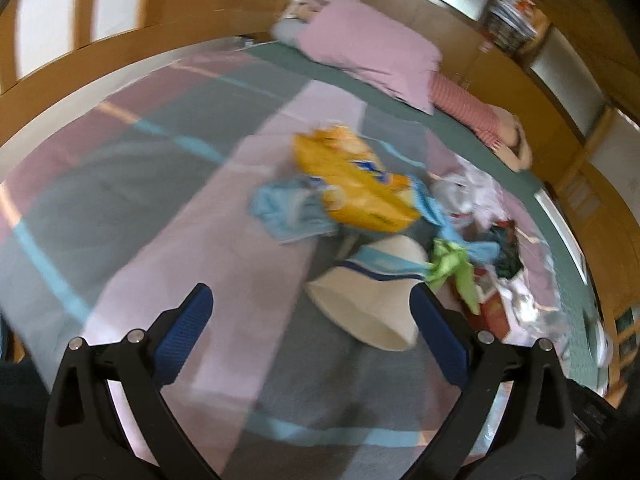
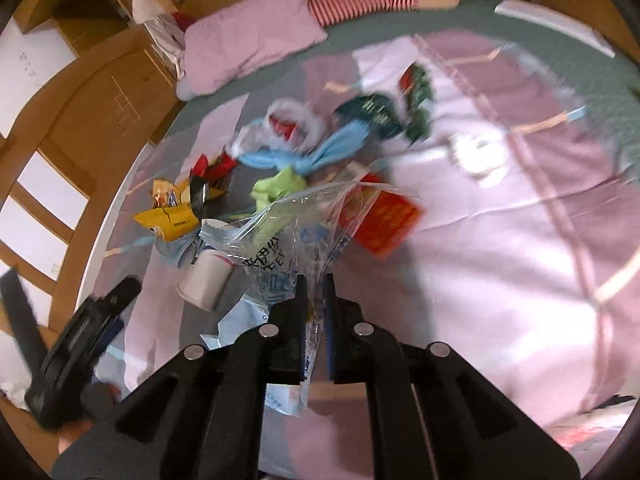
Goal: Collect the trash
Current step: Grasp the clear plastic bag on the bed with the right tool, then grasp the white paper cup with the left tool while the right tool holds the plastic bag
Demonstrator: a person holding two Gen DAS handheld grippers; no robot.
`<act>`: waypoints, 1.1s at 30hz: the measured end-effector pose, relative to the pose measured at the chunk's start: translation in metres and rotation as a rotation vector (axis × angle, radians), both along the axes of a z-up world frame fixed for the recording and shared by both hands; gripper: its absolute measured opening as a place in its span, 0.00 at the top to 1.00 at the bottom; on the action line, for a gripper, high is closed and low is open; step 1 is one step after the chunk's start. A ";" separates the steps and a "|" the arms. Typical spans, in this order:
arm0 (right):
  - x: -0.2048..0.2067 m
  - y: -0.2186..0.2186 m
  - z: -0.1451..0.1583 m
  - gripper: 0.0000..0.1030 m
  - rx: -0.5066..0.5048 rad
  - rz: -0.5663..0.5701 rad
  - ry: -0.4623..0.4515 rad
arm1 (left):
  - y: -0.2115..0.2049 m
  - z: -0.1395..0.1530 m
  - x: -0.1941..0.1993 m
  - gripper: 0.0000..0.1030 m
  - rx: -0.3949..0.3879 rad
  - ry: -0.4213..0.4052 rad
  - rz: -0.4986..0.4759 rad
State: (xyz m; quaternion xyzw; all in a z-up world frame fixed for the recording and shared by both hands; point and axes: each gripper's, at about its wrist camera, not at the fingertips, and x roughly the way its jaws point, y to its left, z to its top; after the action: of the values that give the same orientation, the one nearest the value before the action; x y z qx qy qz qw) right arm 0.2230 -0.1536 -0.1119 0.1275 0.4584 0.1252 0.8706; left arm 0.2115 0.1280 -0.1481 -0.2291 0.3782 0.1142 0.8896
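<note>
While our right gripper (image 2: 316,292) has its fingers pinched almost together on a clear plastic bag (image 2: 296,232) printed with blue characters, our left gripper (image 1: 310,300) hangs wide apart above the bed with nothing between its blue pads (image 1: 188,332).

We see the trash spread across the pink and grey bedspread (image 2: 500,240). From the right wrist view, the clear bag rises from the closed fingers toward the pile, and a white paper cup (image 2: 206,276) lies on its side just left of it. A red packet (image 2: 386,216) sits just right of the bag, a yellow wrapper (image 2: 170,220) lies further left, and a green scrap (image 2: 276,190) and a light blue piece (image 2: 280,158) lie beyond. Dark green wrappers (image 2: 384,114) are at the far end of the pile.

From the left wrist view, the cup (image 1: 372,300) lies just ahead of the right finger, with a yellow snack bag (image 1: 356,182) beyond it. A pink pillow (image 1: 372,44) lies at the far end of the bed.
</note>
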 end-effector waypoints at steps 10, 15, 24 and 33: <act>-0.058 -0.070 0.006 0.92 0.091 -0.101 -0.010 | -0.040 -0.025 0.054 0.04 0.052 0.090 -0.197; -0.065 -0.078 -0.001 0.92 0.115 -0.126 0.003 | -0.040 -0.033 0.062 0.10 0.050 0.097 -0.183; -0.070 -0.060 -0.004 0.92 0.096 -0.100 -0.004 | -0.039 -0.027 0.055 0.51 -0.028 0.016 -0.253; -0.070 -0.051 -0.010 0.92 0.095 -0.085 0.012 | -0.053 -0.026 0.048 0.23 0.054 0.050 -0.275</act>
State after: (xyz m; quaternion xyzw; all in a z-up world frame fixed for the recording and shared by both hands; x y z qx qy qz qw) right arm 0.1533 -0.2050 -0.1214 0.1887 0.4514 0.1086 0.8654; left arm 0.2592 0.0746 -0.1737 -0.1484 0.4246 0.0071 0.8931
